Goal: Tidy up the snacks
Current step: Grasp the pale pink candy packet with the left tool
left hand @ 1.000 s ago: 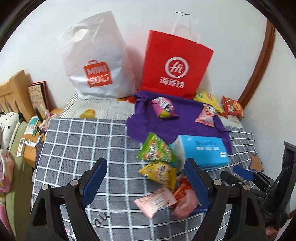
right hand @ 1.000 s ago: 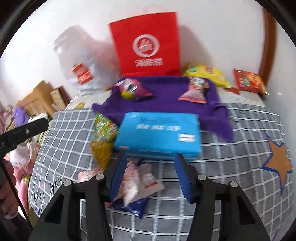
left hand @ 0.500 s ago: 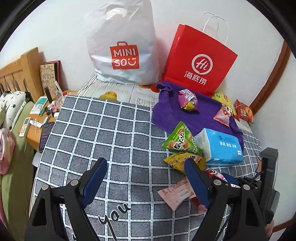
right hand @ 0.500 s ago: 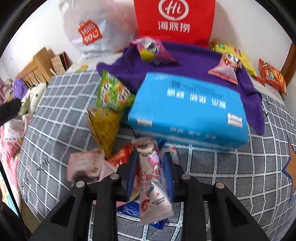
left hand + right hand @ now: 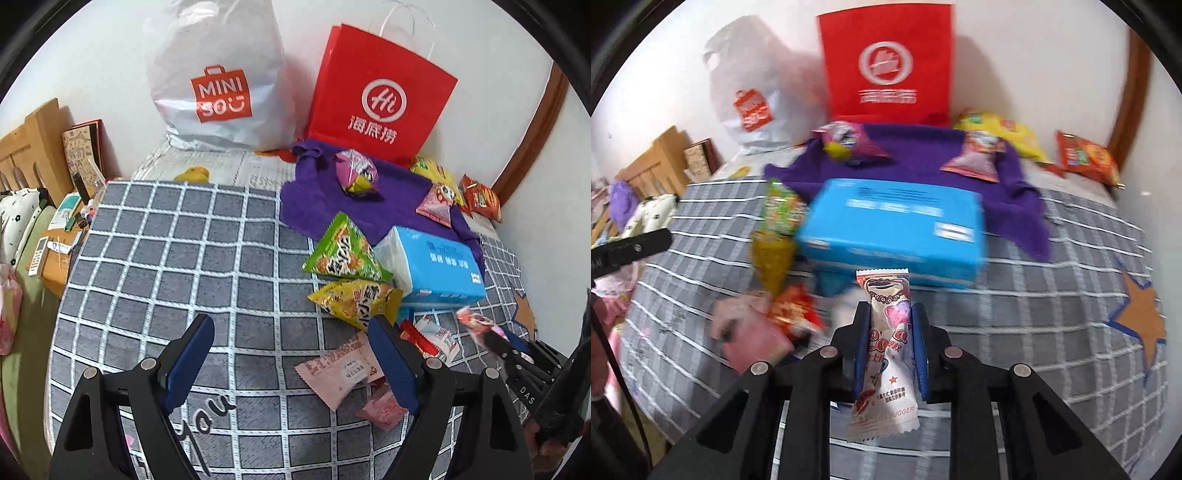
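My right gripper [image 5: 890,310] is closing tight on a white-and-pink snack packet [image 5: 886,332]; both pads press its sides and it hangs above the checked grey blanket [image 5: 1034,332]. In the left wrist view that gripper [image 5: 495,339] and its packet [image 5: 474,319] show blurred at the right edge. My left gripper [image 5: 290,325] hangs open over the blanket with nothing between its fingers. Just right of it lie a pink flat packet [image 5: 340,369], a red packet [image 5: 424,338], a yellow packet [image 5: 356,299] and a green triangular one [image 5: 345,251].
A blue tissue pack [image 5: 439,262] lies beside the pile on a purple cloth [image 5: 391,206] that bears two more snacks. A red paper bag [image 5: 380,99] and a white Miniso bag [image 5: 218,77] lean on the wall. A cluttered bedside table [image 5: 55,251] is at the left.
My right gripper went from open around the packet to shut on it and lifted it off the pile. The left gripper sank a little and stayed open.
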`<action>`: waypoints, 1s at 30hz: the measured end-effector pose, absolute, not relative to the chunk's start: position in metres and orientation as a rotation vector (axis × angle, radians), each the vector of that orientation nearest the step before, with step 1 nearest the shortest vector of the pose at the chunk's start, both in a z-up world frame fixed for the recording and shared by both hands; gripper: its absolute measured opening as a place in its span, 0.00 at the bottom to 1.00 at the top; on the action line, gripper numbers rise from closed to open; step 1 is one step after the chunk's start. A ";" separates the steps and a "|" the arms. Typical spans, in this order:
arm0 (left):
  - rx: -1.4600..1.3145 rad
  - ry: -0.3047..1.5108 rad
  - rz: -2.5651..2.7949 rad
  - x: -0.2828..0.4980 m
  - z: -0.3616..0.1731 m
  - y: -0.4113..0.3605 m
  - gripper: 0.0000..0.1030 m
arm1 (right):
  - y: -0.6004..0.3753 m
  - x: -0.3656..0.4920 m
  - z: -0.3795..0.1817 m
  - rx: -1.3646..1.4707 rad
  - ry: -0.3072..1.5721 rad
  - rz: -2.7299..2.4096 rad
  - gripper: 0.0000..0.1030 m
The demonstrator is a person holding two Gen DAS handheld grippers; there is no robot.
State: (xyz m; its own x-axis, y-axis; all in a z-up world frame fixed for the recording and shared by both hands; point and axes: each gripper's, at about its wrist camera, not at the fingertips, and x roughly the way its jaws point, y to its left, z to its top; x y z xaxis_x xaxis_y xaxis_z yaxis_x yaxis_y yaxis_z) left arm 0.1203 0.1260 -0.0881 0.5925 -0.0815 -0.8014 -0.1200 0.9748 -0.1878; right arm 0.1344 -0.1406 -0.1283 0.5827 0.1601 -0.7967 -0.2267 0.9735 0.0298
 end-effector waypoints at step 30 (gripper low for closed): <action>0.010 1.051 -0.041 0.121 -0.157 0.071 0.81 | -0.196 0.138 -0.199 -0.027 0.876 0.103 0.23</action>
State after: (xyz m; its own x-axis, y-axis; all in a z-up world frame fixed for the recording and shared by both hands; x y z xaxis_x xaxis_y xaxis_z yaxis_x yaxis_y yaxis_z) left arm 0.1211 0.0706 -0.1573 0.4959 -0.0287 -0.8679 0.0387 0.9992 -0.0110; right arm 0.1384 -0.1963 -0.1990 0.6354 0.0785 -0.7682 -0.1009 0.9947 0.0182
